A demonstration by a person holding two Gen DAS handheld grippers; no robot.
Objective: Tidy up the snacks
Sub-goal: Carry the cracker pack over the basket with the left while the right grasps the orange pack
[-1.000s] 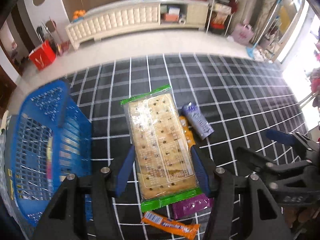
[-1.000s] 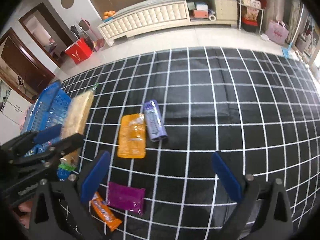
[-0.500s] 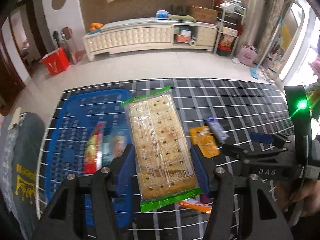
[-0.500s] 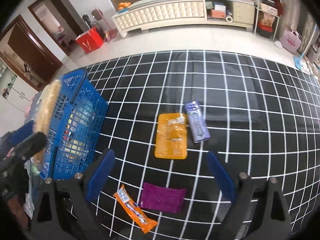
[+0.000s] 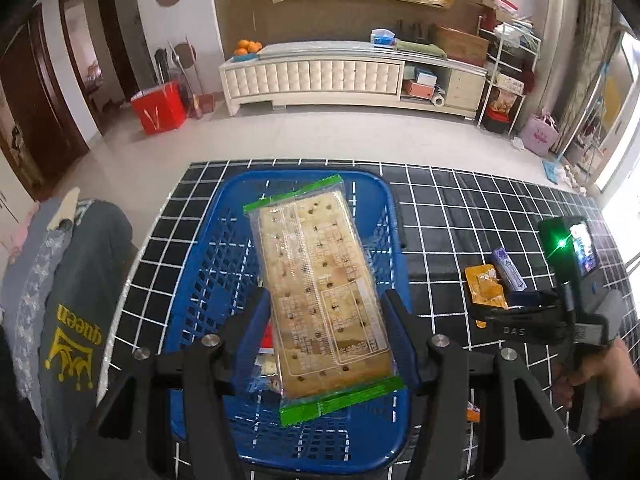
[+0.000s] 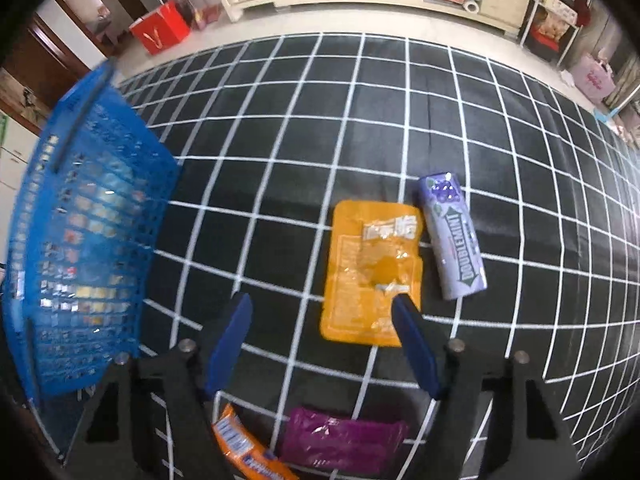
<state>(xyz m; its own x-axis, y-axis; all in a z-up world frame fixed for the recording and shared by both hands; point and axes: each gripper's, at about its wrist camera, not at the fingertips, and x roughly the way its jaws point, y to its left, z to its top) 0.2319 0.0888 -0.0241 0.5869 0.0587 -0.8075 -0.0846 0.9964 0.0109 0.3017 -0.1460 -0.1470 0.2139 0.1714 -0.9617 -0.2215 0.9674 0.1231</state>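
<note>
Jaws of the left gripper [image 5: 325,334] are pinching a cracker pack [image 5: 320,280] held above the blue basket [image 5: 208,264], which already contains several snacks; jaws of the right gripper [image 6: 322,344] stand spread and empty over the tabletop [image 6: 280,128]. Judged partly complete: outstanding on the tabletop are an orange pouch [image 6: 372,272], a purple packet [image 6: 340,444], a gum pack [image 6: 452,236] and an orange bar [image 6: 244,452].

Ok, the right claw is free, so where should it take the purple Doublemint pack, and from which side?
Grip the Doublemint pack across its narrow width, about mid-length, coming straight down from above. It lies flat on the checked cloth. Its left long edge sits close beside the orange packet, so that finger has little room. The right claw hangs open.
</note>
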